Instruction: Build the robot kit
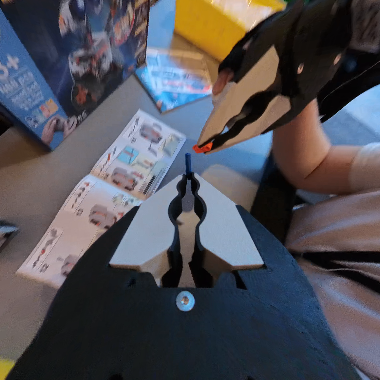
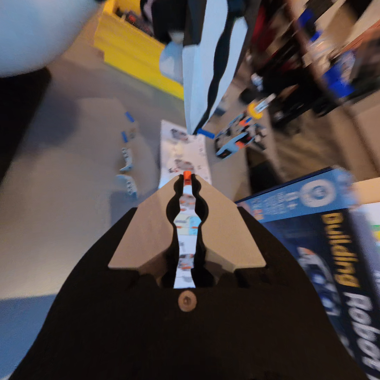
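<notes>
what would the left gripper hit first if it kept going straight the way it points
Probably the orange piece pinched in the right gripper, just ahead of the blue pin the left gripper holds; depth is unclear.

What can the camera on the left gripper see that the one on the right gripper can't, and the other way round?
Only the left wrist view shows the person's bare forearm.

Only the right wrist view shows loose blue and white pieces on the table and a partly built model.

Both show the left gripper pinching a blue pin, the right gripper pinching an orange piece, the instruction booklet, the yellow bin and the dark toy box.
</notes>
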The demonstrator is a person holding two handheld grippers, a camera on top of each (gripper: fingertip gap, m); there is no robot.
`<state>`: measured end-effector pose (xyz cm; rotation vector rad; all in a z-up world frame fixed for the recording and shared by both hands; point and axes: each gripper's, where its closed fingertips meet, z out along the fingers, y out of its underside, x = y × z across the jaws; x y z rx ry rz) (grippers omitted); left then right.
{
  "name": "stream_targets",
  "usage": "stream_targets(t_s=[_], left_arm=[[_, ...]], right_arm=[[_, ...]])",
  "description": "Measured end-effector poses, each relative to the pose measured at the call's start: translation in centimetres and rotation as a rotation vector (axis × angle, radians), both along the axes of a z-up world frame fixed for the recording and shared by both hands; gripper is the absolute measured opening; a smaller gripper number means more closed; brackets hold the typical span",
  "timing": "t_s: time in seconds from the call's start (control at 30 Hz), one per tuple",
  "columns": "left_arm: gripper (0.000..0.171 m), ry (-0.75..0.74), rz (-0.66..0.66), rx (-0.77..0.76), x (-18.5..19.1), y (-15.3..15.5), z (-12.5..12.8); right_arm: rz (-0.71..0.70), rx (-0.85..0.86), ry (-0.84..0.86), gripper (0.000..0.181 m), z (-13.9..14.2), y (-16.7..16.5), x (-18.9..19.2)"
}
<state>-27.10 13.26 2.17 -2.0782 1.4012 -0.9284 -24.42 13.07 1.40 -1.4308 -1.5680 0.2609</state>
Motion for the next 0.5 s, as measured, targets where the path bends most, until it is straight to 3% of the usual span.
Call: stream_targets(t_s=[0.07, 0.13, 0.2, 0.4, 0.5], left_arm=[[0.002, 0.09, -0.019, -0.028, -0.9, -0.2, -1.7], [0.002, 0.14, 0.015, -0.04, -1.8, 0.4, -2.7], [0.002, 0.164, 0.061, -0.063, -2.9, 1.0, -3.1], [0.003, 0.255, 0.287, -0.088, -8.9, 3.1, -4.0], [0.002, 0.214, 0.349, -0.094, -10.5, 3.3, -3.2]], right_arm=[[0.067, -0.273, -0.083, 0.006, -4.3, -1.7, -0.3], [0.001, -0.484, -0.281, 0.006, -9.9, -1.9, 0.9], [-0.064, -0.644, -0.439, 0.007, -13.6, -2.5, 1.8], [-0.216, -0.696, -0.772, 0.007, -17.8, -3.0, 3.8], [-0.244, -0.654, -0.815, 0.006, -18.1, -2.6, 3.5]])
